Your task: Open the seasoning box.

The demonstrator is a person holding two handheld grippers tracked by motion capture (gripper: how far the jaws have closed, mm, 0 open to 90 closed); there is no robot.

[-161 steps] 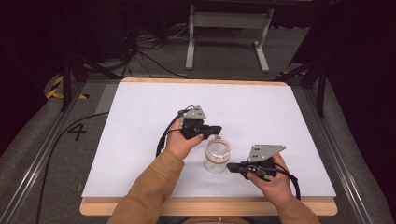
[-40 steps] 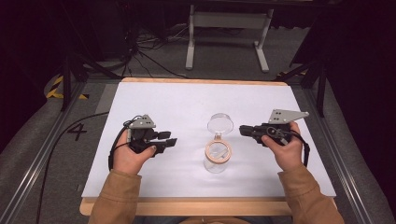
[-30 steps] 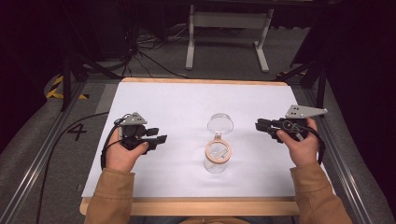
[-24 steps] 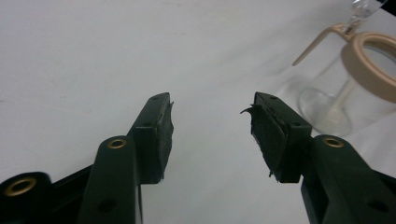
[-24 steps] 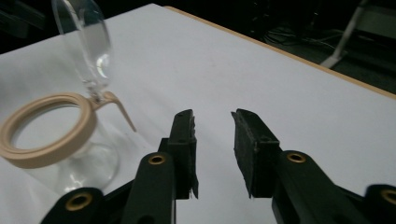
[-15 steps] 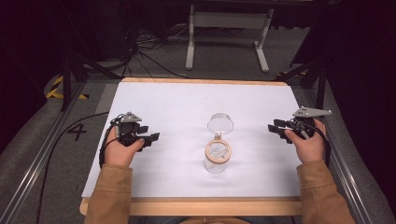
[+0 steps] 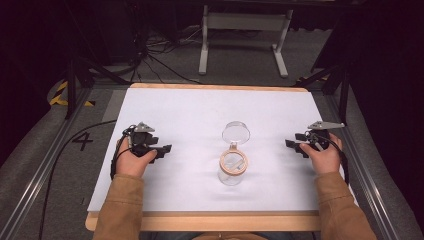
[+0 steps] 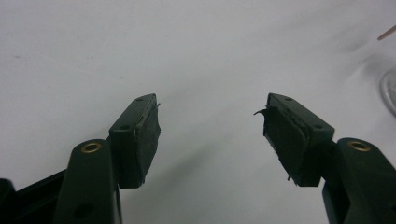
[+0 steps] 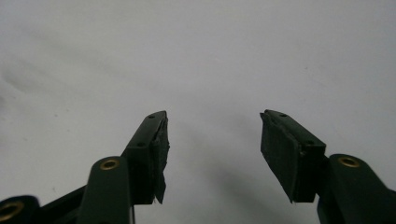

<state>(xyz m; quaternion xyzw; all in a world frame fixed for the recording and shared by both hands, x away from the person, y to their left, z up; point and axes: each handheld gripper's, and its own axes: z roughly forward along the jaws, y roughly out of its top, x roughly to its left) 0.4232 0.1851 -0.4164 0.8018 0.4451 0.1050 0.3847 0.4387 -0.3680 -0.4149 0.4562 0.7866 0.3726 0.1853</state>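
Glass jar (image 7: pixel 232 170) stands lid-open between the left hand-held gripper (image 7: pixel 162 150) and right hand-held gripper (image 7: pixel 291 145), both wide and empty; work looks finished.

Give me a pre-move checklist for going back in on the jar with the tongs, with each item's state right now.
1. Left tongs open and empty: ok, jaws wide apart with bare table between them.
2. Right tongs open and empty: ok, same.
3. Jar upright on the table: ok, standing with its wooden-rimmed mouth up.
4. Lid off the jar: ok, it hangs open behind the mouth.
5. Nothing between either gripper and the jar: ok, only white surface on both sides.
6. Jar contents: cannot tell, the glass is too small and clear to judge in the high view.
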